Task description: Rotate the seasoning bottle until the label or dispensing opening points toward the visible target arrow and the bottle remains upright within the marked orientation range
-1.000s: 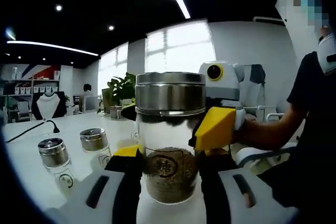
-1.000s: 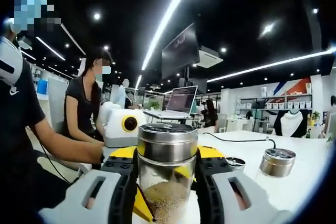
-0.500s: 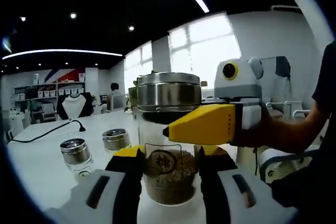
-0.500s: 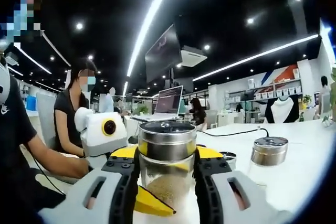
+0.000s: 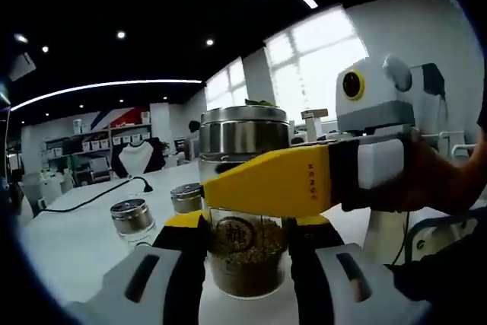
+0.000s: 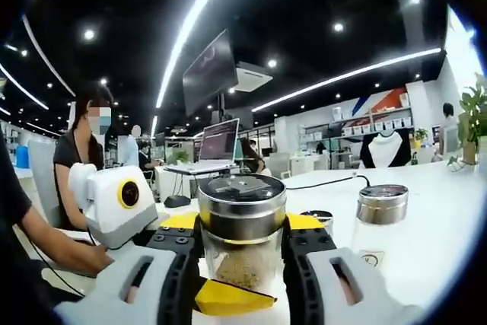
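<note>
Seasoning bottle [image 5: 245, 215] upright on white table [image 5: 72, 245], both tongs clamped on it: left tongs [image 5: 245, 260] at glass body, right tongs [image 6: 242, 253] below steel lid. 2 spare jars [image 5: 133, 218] left of bottle w/ cable [image 5: 99, 195] behind.

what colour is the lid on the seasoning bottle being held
Silver, brushed metal. The lid of the seasoning bottle shows best in the right gripper view.
</note>
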Demonstrator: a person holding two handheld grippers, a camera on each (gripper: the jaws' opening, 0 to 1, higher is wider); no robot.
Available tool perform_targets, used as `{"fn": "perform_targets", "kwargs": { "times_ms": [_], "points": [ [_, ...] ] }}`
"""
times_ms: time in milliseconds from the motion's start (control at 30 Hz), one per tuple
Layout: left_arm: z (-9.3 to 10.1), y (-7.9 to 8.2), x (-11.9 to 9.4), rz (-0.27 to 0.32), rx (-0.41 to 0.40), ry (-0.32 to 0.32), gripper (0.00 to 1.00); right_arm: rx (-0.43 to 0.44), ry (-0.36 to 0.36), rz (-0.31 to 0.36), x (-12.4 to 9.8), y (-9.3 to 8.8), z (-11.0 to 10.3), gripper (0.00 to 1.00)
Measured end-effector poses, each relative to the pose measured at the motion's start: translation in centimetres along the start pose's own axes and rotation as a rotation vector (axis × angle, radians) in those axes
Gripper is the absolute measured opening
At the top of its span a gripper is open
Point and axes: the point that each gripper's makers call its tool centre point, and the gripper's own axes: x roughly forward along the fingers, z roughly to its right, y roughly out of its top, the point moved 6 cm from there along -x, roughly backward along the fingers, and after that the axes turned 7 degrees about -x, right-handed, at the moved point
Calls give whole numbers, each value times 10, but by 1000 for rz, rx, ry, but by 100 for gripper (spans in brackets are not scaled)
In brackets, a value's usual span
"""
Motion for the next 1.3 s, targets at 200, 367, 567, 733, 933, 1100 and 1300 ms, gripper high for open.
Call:
{"fn": "perform_targets", "kwargs": {
  "times_ms": [200, 367, 567, 733, 933, 1100, 1300],
  "points": [
    [0, 7, -1, 36, 11, -81, 44, -12, 8, 9, -6, 6, 3, 39],
    [1, 15, -6, 51, -39, -242, 43, 15, 94, 32, -12, 14, 6, 39],
    [4, 22, -14, 63, -97, -392, 42, 20, 227, 61, -19, 22, 1, 39],
    [9, 24, -18, 69, -169, -499, 43, 45, 339, 100, -26, 26, -6, 39],
    [14, 21, -17, 53, -195, -471, 42, 73, 345, 92, -25, 22, -6, 39],
    [13, 25, -14, 43, -188, -350, 42, 71, 271, 75, -23, 26, 0, 39],
    [7, 24, -13, 32, -125, -229, 42, 81, 152, 65, -18, 23, 2, 38]
  ]
}}
